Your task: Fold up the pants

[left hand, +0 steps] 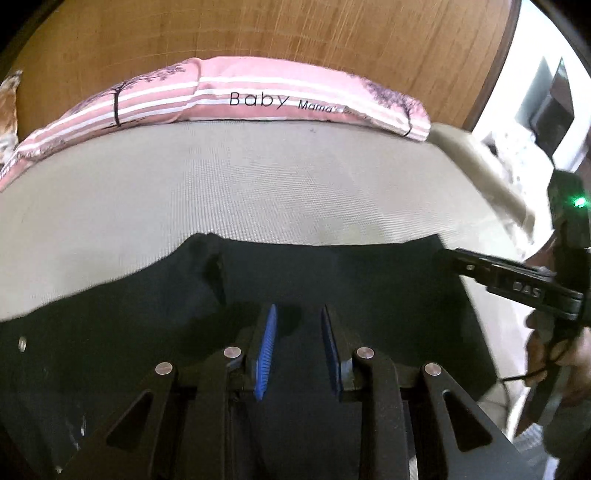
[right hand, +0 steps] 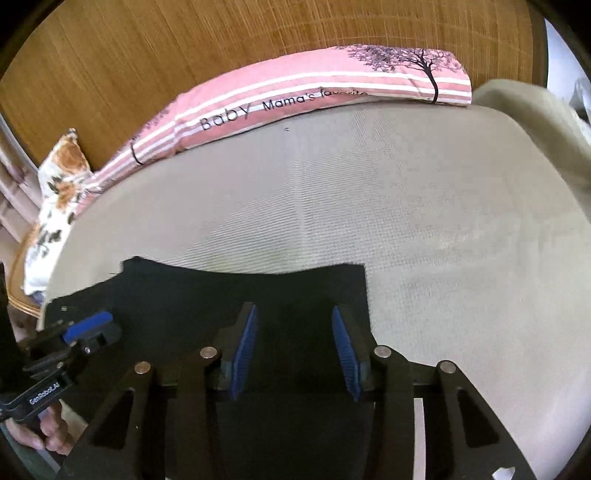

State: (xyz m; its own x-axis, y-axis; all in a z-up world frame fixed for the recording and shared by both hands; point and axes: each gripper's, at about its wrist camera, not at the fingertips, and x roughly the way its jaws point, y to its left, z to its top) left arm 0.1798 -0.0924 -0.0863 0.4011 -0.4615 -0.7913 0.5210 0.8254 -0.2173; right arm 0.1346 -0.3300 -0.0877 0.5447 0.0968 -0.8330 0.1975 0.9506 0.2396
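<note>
Dark, near-black pants (left hand: 332, 273) lie flat on a beige mattress (left hand: 258, 184), their far edge running straight across. My left gripper (left hand: 299, 314) hovers over the pants, blue pads apart and empty. My right gripper (right hand: 293, 317) is also open and empty over the pants (right hand: 221, 291), close to their right edge. In the left wrist view the right gripper's fingers (left hand: 458, 260) sit at the pants' right corner. In the right wrist view the left gripper's blue pad (right hand: 88, 325) shows at the pants' left side.
A pink striped pillow (left hand: 258, 96) printed "Baby Mama's" lies along the wooden headboard (left hand: 258, 29). A floral cushion (right hand: 62, 184) sits at the far left. The bed's right edge (left hand: 480, 177) drops off beside white furniture.
</note>
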